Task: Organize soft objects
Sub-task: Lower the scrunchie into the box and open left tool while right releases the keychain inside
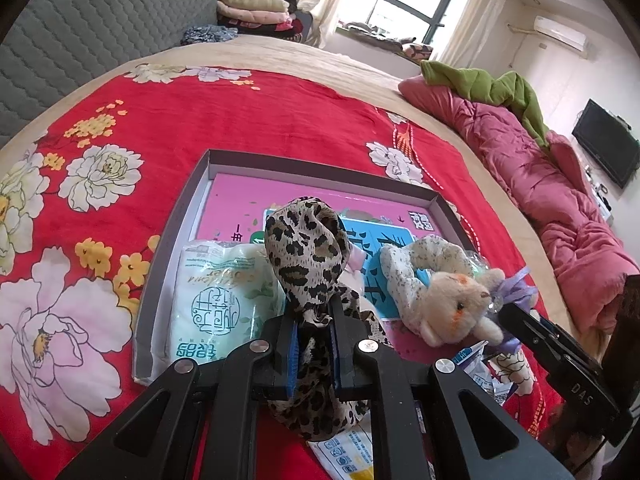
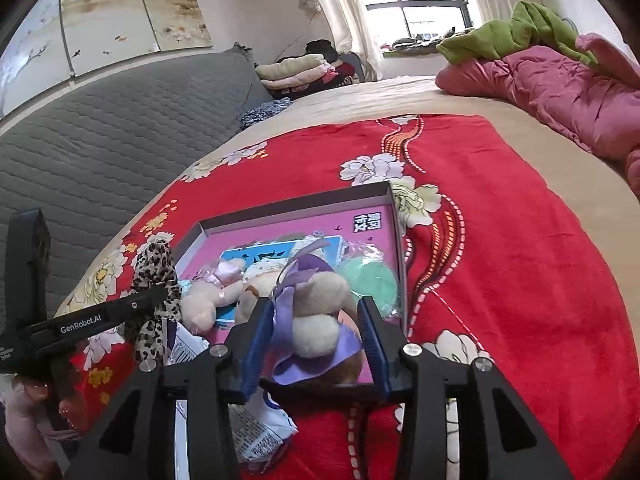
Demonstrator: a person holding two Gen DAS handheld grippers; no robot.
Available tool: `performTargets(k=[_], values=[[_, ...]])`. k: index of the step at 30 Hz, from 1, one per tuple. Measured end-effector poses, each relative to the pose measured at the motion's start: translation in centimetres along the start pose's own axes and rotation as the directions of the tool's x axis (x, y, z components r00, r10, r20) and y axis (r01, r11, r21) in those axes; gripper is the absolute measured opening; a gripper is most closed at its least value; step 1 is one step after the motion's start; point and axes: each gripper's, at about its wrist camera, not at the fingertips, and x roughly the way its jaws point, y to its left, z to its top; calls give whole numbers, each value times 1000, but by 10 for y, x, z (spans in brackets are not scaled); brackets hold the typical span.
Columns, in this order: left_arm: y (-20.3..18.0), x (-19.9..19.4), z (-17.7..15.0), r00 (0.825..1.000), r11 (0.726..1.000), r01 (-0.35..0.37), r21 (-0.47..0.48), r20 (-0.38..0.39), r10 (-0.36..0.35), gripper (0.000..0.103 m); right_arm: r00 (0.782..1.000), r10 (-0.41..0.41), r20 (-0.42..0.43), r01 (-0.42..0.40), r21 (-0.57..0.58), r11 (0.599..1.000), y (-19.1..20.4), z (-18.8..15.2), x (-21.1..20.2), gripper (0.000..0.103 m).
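Nearest the left camera, the left gripper [image 1: 314,334] is clamped tight on a leopard-print scarf [image 1: 306,248], whose bunched loop stands up over the near edge of the shallow cardboard box [image 1: 308,160] while its tail hangs below the jaws. Thin, limp and slick, the scarf probably needs a pinch on a gathered fold, as here, or it will slide out.

The right gripper [image 2: 316,332] sits at the near right of the box with its jaws spread around a plush toy with a purple ribbon [image 2: 318,312]; the blue pads stand clear of it on both sides. The toy looks light and squashy, best taken across its body, not by the ribbon.

Inside the box lie a white tissue pack [image 1: 218,292], a cream plush cat [image 1: 460,312] and a mint puff [image 2: 374,280], on a pink book [image 1: 240,196]. Beyond the box spreads the red floral blanket [image 1: 240,112]
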Motion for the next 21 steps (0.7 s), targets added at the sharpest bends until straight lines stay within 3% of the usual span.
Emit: performTargets(k=[8,21], values=[[6,-1,2,1000,1000,10,-14,5,-9,13,1000,-8,-1,8,35,999,-9,-6,-6,45],[3,-2,1,1000,1000,17,-8,8,-17,13,1000,-23,-10,23,-17,1000,9,-1,6,45]])
